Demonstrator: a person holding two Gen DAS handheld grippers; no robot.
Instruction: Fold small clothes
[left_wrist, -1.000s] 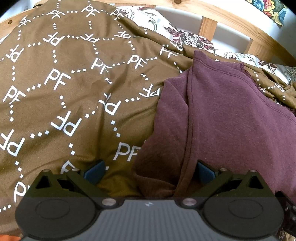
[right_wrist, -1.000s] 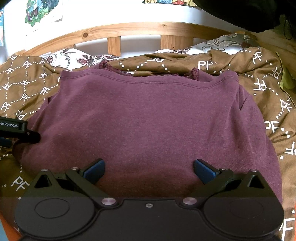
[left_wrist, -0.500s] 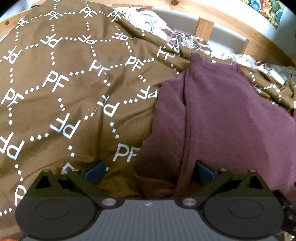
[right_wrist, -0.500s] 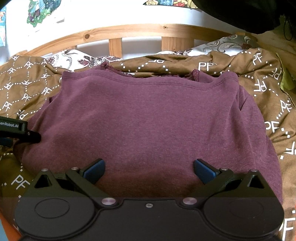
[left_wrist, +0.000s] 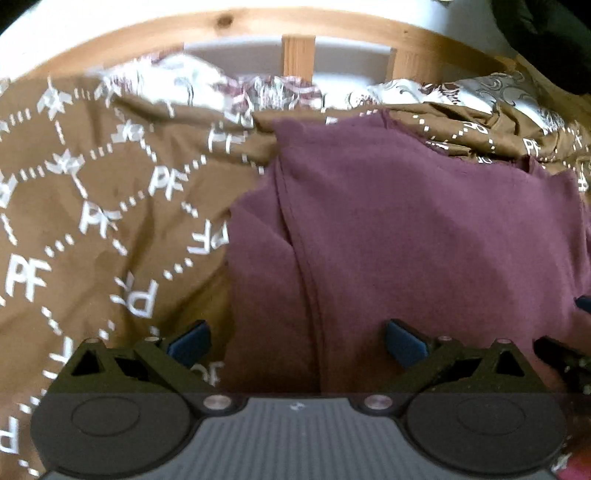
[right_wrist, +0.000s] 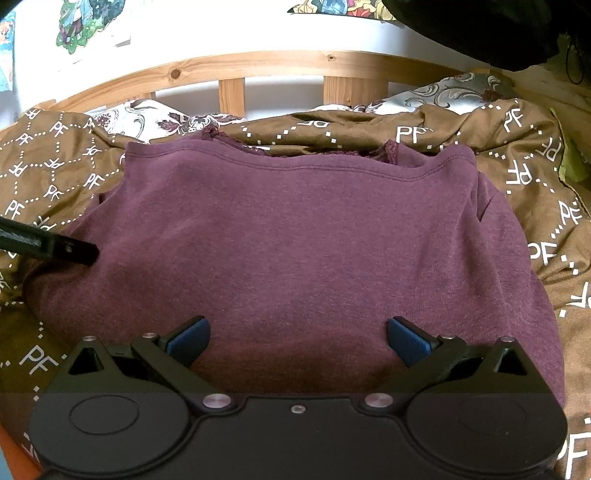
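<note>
- Blanket (left_wrist: 92, 229), brown with a white "PF" print, is covering the bed on the left; the wooden headboard (right_wrist: 258, 66) is running along the far side.
- Left gripper (left_wrist: 295, 341) is sitting with jaws spread, nothing between them; it is hovering at the near left edge of the top (left_wrist: 424, 240), straddling the side seam.
- Top, maroon, is lying on the blanket in the middle, neckline toward the headboard; it appears already partly folded, with the left side doubled under.
- Right gripper (right_wrist: 297, 339) is also spread and empty, poised over the near hem at the centre of the top.
- Step in hand, as judged: positioning both grippers for the next fold.
- Next move is likely calling for lowering both onto the near edge, pinching through all layers, then carrying the hem toward the neckline without dragging the blanket.
</note>
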